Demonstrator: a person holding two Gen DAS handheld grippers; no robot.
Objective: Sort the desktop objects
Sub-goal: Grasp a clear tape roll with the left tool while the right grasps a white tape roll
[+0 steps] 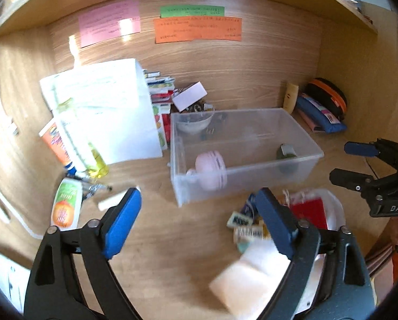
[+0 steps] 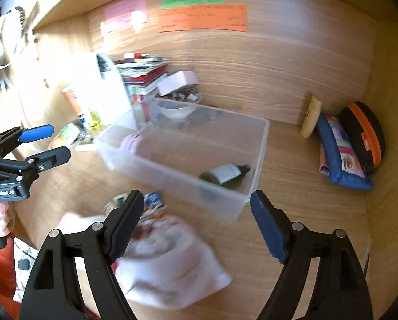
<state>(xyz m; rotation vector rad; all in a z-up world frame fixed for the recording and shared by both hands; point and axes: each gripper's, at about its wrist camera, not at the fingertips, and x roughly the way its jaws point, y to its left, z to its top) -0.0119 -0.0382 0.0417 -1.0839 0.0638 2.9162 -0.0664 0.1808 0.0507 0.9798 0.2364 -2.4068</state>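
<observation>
I have both claws over the wooden desk, and each one is spread wide with nothing between its pads. My left claw hangs above bare desk, with the clear plastic bin just ahead of it and slightly to its right. Inside that bin I see a pink round case against the near wall, a dark glass bottle lying on its side toward the right end, and a white bowl at the far left corner.

Under my left claw's right finger lies a white plastic bag with something red showing inside it, and a few small packets sit on the desk just beside it, toward the bin. My right claw hovers over the gap between that bag and the bin's near corner, touching neither.

To the left of my left claw lie an orange and green tube, a yellow bottle and some pens; motion blur hides their detail. Far ahead to my right claw's right, a blue pouch leans by a black case with an orange zip and a cream bottle.
</observation>
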